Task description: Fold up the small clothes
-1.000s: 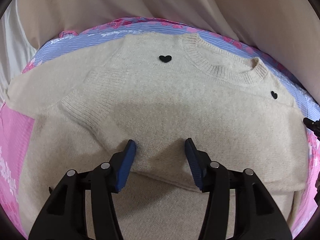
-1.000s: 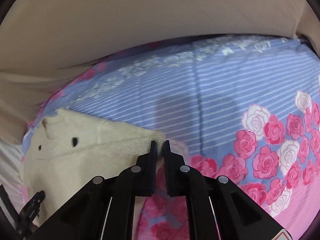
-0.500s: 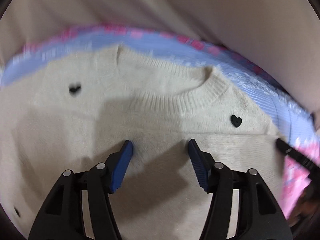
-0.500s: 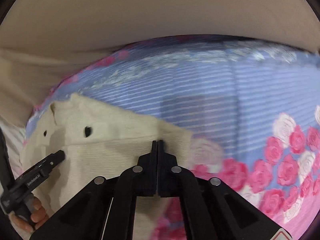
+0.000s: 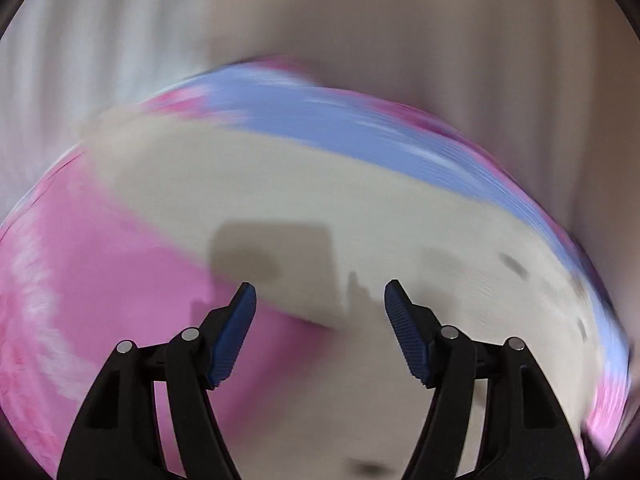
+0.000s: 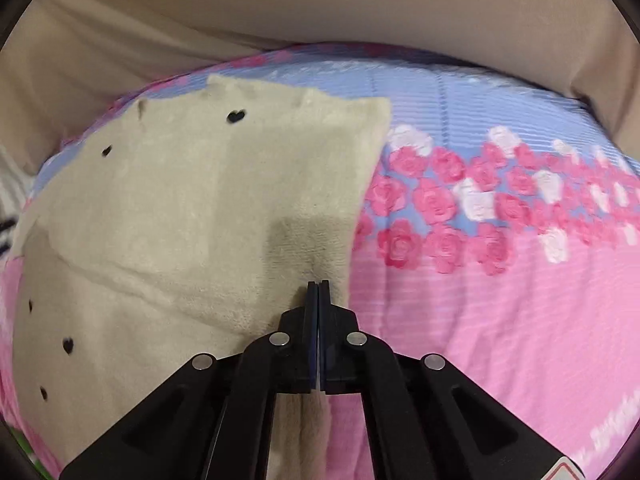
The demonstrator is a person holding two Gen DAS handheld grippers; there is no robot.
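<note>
A cream knitted sweater [image 6: 192, 216] with small black hearts lies on a flowered bed sheet [image 6: 520, 280]. In the right wrist view my right gripper [image 6: 319, 286] is shut on the sweater's right edge, with cloth pinched between the fingers and hanging below them. In the left wrist view, which is blurred by motion, my left gripper [image 5: 320, 300] is open and empty above the sweater [image 5: 320, 192], near its lower left edge. Its blue pads [image 5: 236, 332] stand wide apart.
The bed sheet is pink with roses and a blue striped band [image 6: 460, 96] at the far side. Beige fabric [image 6: 320, 0] rises behind the bed. Pink sheet [image 5: 100, 280] lies left of the sweater.
My right gripper has closed on the sweater's edge and drawn back with it. My left gripper has stayed open and swung left fast; its view is now blurred.
</note>
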